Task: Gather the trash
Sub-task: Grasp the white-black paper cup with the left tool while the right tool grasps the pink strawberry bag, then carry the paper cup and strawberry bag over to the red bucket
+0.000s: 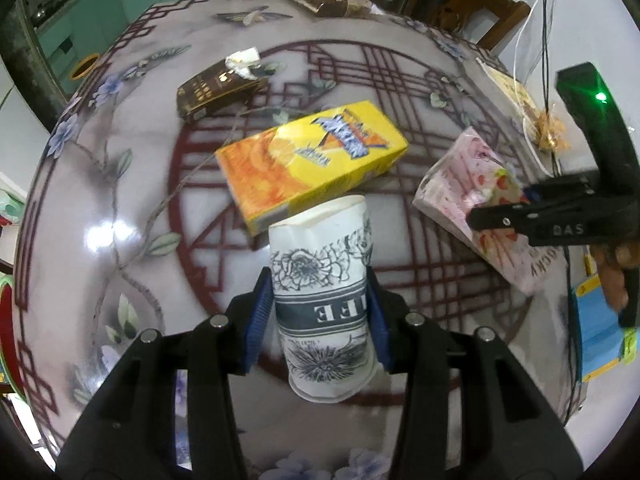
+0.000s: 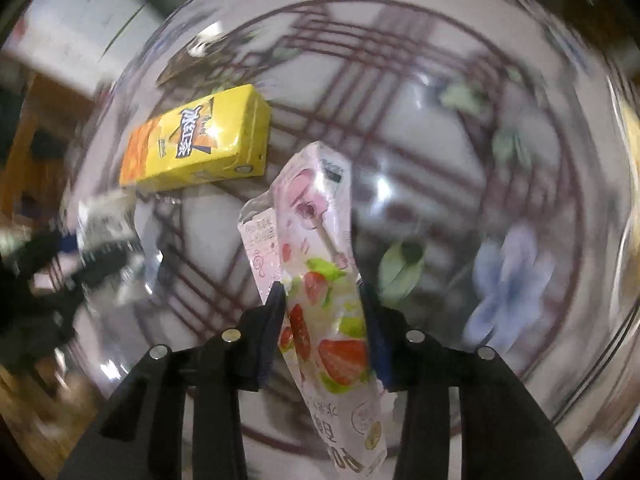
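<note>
My left gripper (image 1: pixel 320 304) is shut on a crushed white paper cup (image 1: pixel 322 292) with black flower print, held above the table. A yellow drink carton (image 1: pixel 312 160) lies just beyond it. My right gripper (image 2: pixel 322 316) is shut on a pink strawberry-print wrapper (image 2: pixel 316 264) and holds it above the table; the view is blurred. From the left wrist view the right gripper (image 1: pixel 496 208) grips that wrapper (image 1: pixel 472 188) at the right. The yellow carton (image 2: pixel 200 140) also shows in the right wrist view.
A brown box (image 1: pixel 220 90) with a crumpled white tissue (image 1: pixel 242 62) on it lies at the far left of the round patterned table (image 1: pixel 120 220). Another brown packet (image 1: pixel 320 0) sits at the far edge. A wooden chair (image 1: pixel 472 4) stands behind. Blue items (image 1: pixel 596 332) lie at the right edge.
</note>
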`<state>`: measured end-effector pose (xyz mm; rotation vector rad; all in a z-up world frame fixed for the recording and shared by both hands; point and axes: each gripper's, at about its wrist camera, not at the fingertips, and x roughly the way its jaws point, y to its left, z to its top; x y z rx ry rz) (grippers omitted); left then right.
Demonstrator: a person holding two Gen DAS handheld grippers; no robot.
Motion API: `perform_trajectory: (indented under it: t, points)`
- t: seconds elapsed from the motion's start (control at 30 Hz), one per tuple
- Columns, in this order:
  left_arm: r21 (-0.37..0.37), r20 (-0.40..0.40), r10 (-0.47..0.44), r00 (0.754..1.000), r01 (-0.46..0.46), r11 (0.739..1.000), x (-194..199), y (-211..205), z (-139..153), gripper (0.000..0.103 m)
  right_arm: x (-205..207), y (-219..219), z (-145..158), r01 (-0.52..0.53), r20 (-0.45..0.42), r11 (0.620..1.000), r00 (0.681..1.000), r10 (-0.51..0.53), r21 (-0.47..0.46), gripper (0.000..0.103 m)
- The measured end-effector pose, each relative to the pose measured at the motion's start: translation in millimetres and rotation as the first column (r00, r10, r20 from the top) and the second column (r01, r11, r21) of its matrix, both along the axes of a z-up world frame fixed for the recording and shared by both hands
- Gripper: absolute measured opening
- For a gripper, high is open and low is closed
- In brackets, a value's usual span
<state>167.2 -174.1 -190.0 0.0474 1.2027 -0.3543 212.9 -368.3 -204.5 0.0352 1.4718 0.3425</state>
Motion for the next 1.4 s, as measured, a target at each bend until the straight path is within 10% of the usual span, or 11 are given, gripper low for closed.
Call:
perform_trajectory:
  t: [0.1,0.27,0.37,0.43,0.93,1.4]
  points:
    - [0.020,-0.013,0.013,1.000,-0.013,1.000,-3,6,-7,0.043,-21,10,-4,0.039,0.016,0.999,0.999,-0.039,-0.001,0.068]
    - [0.039,-0.018,0.040,0.999,-0.039,0.998,-3,15,-14,0.063,-44,19,-4,0.064,0.071,0.997,0.996,-0.062,-0.039,0.072]
    - [0.037,-0.039,0.054,0.998,-0.053,0.998,-2,18,-19,0.065,-55,16,-3,0.116,0.081,0.993,0.990,-0.114,-0.023,0.065]
    - [0.043,-0.057,0.052,0.997,-0.050,0.998,-2,18,-22,0.041,-56,5,-1,0.135,0.095,0.991,0.986,-0.134,-0.012,0.048]
    - [-0.011,0.094,-0.006,0.996,0.007,1.000,-27,15,40,0.041,-99,28,88,0.242,0.400,0.969,0.893,-0.203,-0.047,0.048]
    - [-0.048,0.190,0.048,0.981,-0.040,0.998,-66,50,80,0.041,-126,75,120,0.207,0.481,0.978,0.861,-0.166,-0.033,0.048]
